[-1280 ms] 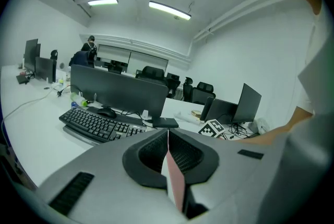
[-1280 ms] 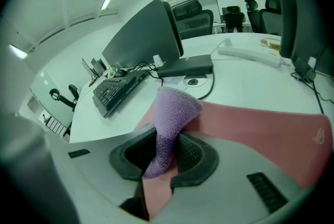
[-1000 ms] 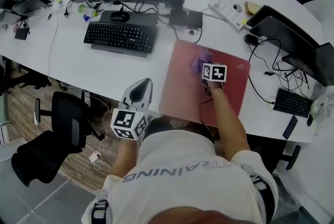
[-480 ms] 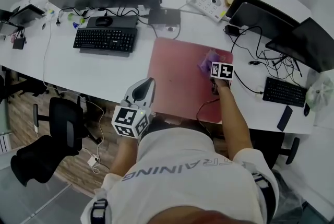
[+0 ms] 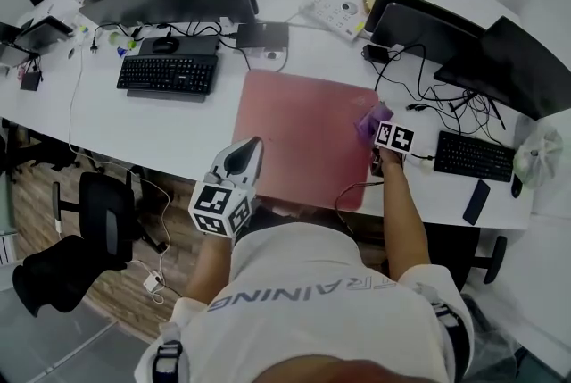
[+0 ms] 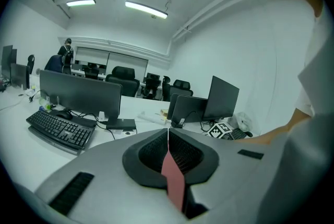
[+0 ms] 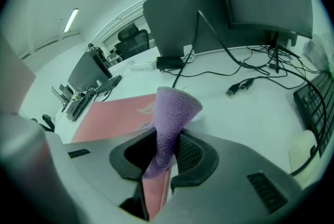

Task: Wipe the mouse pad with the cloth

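Cloth (image 7: 175,113): soft, light purple fabric, pinched by one bunched end in your right gripper (image 7: 160,163), at the mouse pad's (image 5: 299,136) right edge; it will likely fold when dragged, so press it flat; your left gripper (image 6: 168,134) is closed on nothing, near your body.

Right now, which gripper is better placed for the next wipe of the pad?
Right. The right gripper is shut on the purple cloth at the mouse pad's right edge. The left gripper is shut, empty, held back by the person's torso.
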Demonstrator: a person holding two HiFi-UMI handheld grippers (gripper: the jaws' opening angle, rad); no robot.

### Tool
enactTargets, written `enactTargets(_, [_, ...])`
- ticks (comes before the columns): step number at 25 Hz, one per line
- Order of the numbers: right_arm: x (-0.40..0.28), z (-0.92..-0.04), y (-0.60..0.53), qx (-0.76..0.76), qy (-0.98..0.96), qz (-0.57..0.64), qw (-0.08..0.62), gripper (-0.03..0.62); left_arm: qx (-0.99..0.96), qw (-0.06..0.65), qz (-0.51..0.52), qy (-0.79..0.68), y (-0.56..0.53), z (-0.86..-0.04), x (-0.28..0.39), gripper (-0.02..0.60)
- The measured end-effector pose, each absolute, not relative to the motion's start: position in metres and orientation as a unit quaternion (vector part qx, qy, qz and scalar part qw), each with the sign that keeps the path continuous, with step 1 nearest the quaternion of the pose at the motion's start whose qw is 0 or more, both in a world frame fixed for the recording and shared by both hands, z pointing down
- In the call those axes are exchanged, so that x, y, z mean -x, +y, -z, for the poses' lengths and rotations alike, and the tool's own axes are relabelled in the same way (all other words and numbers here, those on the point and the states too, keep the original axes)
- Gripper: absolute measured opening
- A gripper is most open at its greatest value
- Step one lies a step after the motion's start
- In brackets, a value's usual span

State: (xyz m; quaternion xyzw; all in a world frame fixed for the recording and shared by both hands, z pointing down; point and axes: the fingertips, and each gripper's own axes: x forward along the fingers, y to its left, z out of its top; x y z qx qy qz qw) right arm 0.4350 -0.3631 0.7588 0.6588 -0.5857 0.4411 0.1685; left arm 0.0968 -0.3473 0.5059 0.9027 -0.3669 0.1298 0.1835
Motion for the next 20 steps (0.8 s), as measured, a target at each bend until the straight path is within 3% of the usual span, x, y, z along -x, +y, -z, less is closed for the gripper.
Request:
enactTargets(8, [-0.414, -0.733, -0.363, -0.684, -0.596, -0.391, 0.153, 0.101, -0.901, 0.172, -0.130, -0.377, -0.364, -0.499, -0.075, 0.032])
enactTargets(20, [-0.184, -0.677, -0.384, -0.563, -0.717, -0.384, 0.145, 0.101, -0.907, 0.180, -0.118, -0.361, -0.394, -0.491, 0.013, 0.032])
